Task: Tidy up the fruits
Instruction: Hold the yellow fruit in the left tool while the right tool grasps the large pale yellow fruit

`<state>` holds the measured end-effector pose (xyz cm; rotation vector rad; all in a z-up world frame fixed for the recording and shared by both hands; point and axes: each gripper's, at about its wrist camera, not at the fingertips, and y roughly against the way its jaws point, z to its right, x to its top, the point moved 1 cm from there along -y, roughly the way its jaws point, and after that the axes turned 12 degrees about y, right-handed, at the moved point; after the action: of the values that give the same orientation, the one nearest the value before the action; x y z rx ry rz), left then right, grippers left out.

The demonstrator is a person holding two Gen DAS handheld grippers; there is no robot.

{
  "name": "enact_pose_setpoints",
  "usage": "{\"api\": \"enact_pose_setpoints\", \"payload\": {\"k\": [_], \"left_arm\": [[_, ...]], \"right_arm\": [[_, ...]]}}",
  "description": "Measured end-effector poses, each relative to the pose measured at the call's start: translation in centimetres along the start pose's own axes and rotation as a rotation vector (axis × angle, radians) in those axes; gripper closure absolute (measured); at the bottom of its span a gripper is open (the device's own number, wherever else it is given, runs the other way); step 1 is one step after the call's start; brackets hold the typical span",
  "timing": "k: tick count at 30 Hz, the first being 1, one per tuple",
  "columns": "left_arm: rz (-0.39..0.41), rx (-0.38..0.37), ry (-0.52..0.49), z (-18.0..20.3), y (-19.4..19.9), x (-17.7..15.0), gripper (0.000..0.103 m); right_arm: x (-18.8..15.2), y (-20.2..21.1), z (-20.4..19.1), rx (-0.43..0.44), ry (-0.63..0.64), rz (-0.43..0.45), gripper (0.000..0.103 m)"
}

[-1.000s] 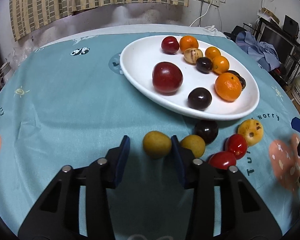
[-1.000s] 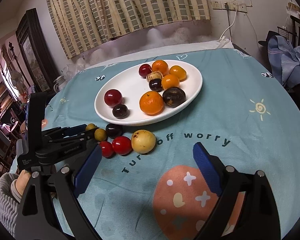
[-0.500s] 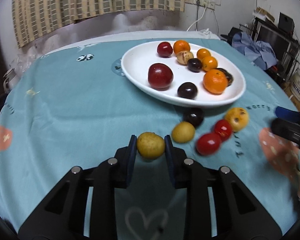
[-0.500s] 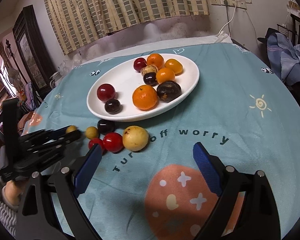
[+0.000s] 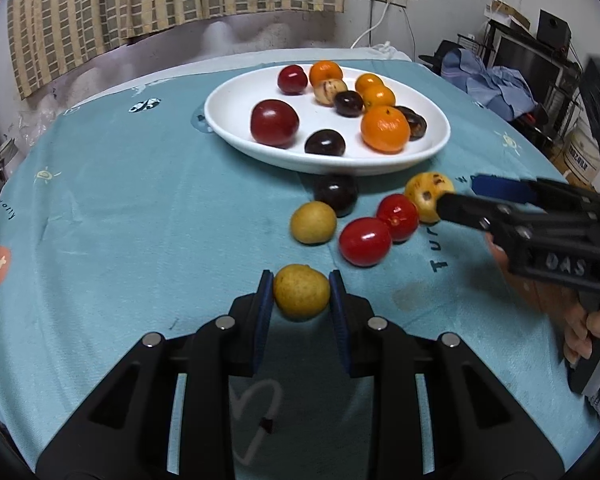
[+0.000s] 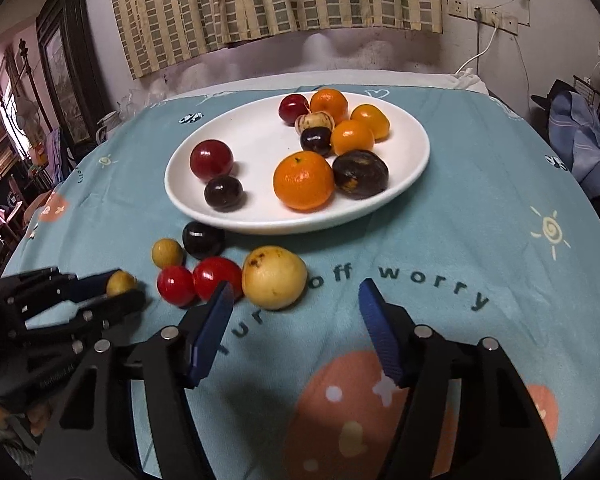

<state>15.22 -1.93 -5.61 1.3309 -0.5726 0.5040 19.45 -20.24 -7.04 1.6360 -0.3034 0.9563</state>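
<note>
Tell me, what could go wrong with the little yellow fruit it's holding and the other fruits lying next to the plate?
The small yellow fruit is round and held only at its sides by the left gripper, so it might slip and roll. On the white plate, fruits crowd the far side; a drop there could knock them. The right gripper, jaws open, sits close to the big yellow fruit and could nudge the red tomatoes.

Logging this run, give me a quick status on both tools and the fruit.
Left tool shut on small yellow fruit. Right tool open, empty, by spotted yellow fruit. Five fruits loose beside white plate. Nothing blocking.
</note>
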Motion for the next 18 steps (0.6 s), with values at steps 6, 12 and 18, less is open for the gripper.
{"api": "enact_pose_setpoints", "payload": {"k": [6,12,18], "left_arm": [[-0.013,-0.006,0.003,-0.1,-0.3,0.0,0.074],[-0.024,-0.016,0.008,-0.2,-0.5,0.0,0.074],[-0.006,-0.016,0.023,-0.4,-0.2,0.1,0.074]], "right_arm": [[0.1,-1.3,1.1,0.100,-0.107,-0.017,0.050],[0.2,-1.3,0.8,0.145,-0.111,-0.015,0.068],[-0.3,1.7,-1.0,0.093,-0.027,0.024,0.068]]}}
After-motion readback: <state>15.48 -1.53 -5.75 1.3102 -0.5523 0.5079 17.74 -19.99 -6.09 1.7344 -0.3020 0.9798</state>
